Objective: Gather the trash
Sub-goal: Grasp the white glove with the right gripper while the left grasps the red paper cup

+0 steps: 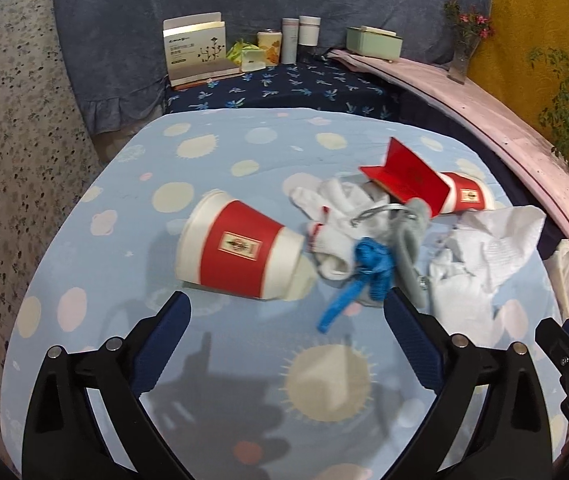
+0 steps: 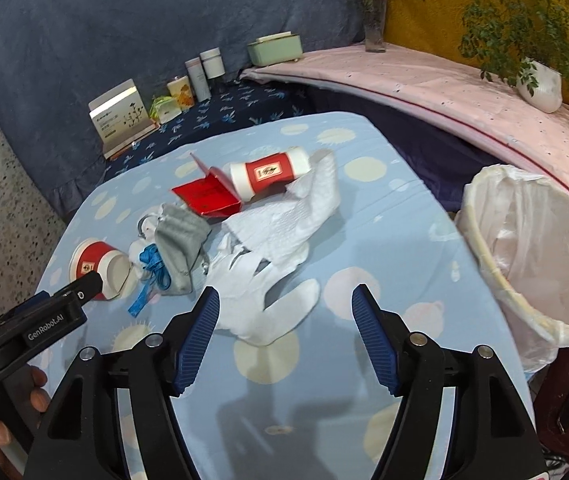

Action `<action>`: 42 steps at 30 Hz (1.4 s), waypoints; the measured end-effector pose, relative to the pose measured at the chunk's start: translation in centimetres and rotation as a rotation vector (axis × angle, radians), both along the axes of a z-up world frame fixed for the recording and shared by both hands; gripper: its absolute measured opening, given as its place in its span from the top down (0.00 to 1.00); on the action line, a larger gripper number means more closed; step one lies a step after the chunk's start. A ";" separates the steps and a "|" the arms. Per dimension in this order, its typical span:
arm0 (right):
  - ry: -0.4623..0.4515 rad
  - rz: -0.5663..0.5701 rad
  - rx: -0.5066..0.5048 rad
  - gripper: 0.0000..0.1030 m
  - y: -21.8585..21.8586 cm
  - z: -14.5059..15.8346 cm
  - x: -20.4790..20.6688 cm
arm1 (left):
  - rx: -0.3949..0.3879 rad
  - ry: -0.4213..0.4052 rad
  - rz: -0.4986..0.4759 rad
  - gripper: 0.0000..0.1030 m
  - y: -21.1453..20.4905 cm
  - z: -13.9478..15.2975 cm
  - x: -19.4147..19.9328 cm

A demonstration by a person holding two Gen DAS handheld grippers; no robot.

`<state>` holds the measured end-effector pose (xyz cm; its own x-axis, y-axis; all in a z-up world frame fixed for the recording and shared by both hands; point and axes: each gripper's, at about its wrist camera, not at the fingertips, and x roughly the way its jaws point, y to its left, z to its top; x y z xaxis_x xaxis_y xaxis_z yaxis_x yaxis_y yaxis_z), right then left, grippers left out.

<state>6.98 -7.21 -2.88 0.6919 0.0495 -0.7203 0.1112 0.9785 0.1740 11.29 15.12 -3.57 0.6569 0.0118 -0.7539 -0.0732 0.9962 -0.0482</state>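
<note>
Both grippers gape empty. Left gripper (image 1: 286,312) faces the toppled cup (image 1: 240,246), lying crosswise just ahead; right gripper (image 2: 285,308) nears the crumpled tissue (image 2: 280,236)

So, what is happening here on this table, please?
A person is clearing trash with two handheld grippers. The left gripper is open in front of a tipped red-and-white paper cup; the right gripper is open over crumpled white tissue. Neither holds anything. A second cup, a red box and socks also lie on the tablecloth. The lined bin waits at the right.
</note>
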 end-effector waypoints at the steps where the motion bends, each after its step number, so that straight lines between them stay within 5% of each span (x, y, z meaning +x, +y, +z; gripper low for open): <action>1: 0.007 0.004 0.001 0.36 0.3 -0.2 0.3 | 0.002 0.006 -0.002 0.09 0.4 -0.2 0.2; 13: 0.081 0.020 0.008 0.36 2.4 -2.8 3.1 | 0.063 0.012 -0.073 0.09 3.6 -1.9 3.1; 31: 0.139 0.034 -0.009 0.36 4.4 -5.4 5.5 | 0.021 0.079 -0.145 0.10 3.6 -5.0 6.0; 33: 0.137 0.035 -0.009 0.44 4.3 -5.3 5.5 | 0.014 0.082 -0.145 0.18 3.5 -5.0 5.9; 38: 0.142 0.043 0.014 0.75 3.9 -5.3 5.2 | 0.027 0.070 -0.132 0.18 3.3 -4.5 5.1; 42: 0.133 0.041 0.037 0.80 3.4 -4.9 4.4 | 0.012 0.055 -0.123 0.18 3.0 -3.6 4.1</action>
